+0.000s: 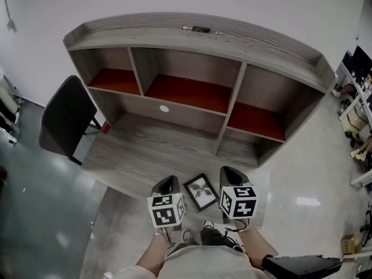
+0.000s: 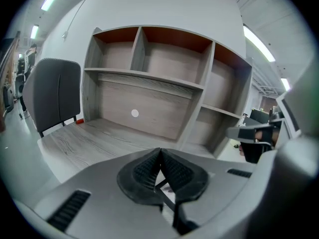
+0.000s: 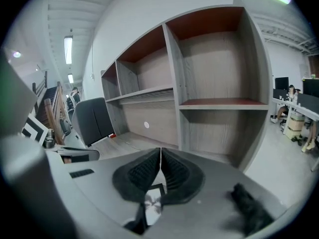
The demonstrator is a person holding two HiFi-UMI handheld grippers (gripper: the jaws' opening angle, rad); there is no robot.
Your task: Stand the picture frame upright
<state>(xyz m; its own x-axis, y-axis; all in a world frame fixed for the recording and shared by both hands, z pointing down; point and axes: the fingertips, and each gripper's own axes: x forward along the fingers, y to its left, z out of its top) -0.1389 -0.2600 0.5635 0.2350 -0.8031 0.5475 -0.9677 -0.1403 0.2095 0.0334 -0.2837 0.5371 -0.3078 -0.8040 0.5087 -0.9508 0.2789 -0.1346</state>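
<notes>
desk: grey wood desk (image 1: 131, 156) w/ a shelf unit (image 1: 192, 39) on top, three bays, red-brown shelf boards. black chair (image 1: 64, 118) at its left end.
picture frame: black-edged picture frame (image 1: 201, 192) lies flat, face up, near the desk's front edge, turned at an angle (pale print inside, too small to read).
frame vs grippers: sits btwn the two in head view, just beside each. can't tell if either touches it.
left gripper: left gripper (image 1: 168, 183) is left of the frame. in its own view the left gripper (image 2: 160, 156) has jaws pressed together w/ nothing btwn them, and the picture frame (image 2: 167, 189) shows below the pads.
right gripper: right gripper (image 1: 231, 174) is right of the frame. own view shows the right gripper (image 3: 160, 156) w/ jaws also together and empty, picture frame (image 3: 153, 201) under them.
</notes>
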